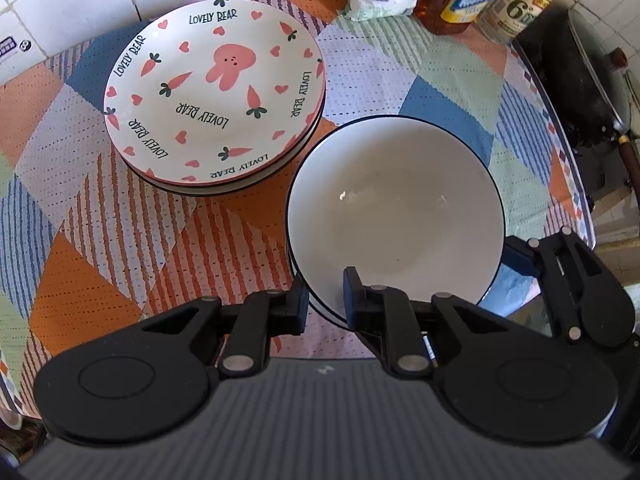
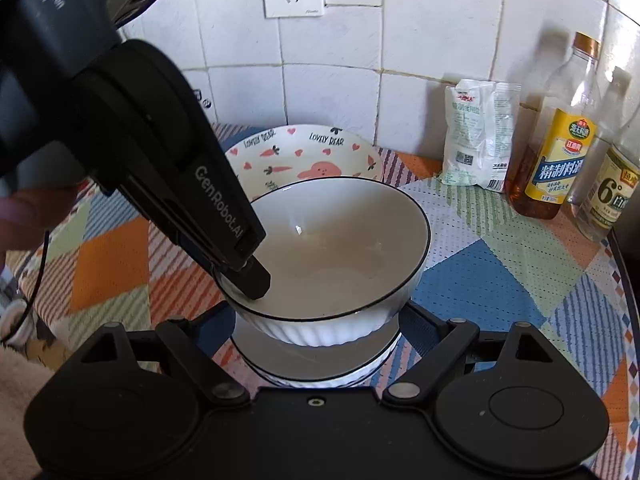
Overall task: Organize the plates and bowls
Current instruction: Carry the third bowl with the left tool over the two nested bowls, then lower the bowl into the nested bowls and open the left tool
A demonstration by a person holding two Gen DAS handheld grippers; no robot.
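Note:
A white bowl with a dark rim (image 1: 394,208) (image 2: 340,248) sits tilted in a second like bowl (image 2: 320,368) on the patchwork cloth. My left gripper (image 1: 326,300) is shut on the upper bowl's near-left rim, one finger inside, one outside; it also shows in the right wrist view (image 2: 244,276). My right gripper (image 2: 320,336) is open, its fingers either side of the lower bowl, the right one also seen in the left wrist view (image 1: 520,260). A stack of "Lovely Bear" plates (image 1: 214,96) (image 2: 304,156) lies behind to the left.
A white packet (image 2: 476,136), an oil bottle (image 2: 556,152) and a vinegar bottle (image 2: 608,192) stand at the back right by the tiled wall. A black wok (image 1: 580,80) sits past the table's right edge.

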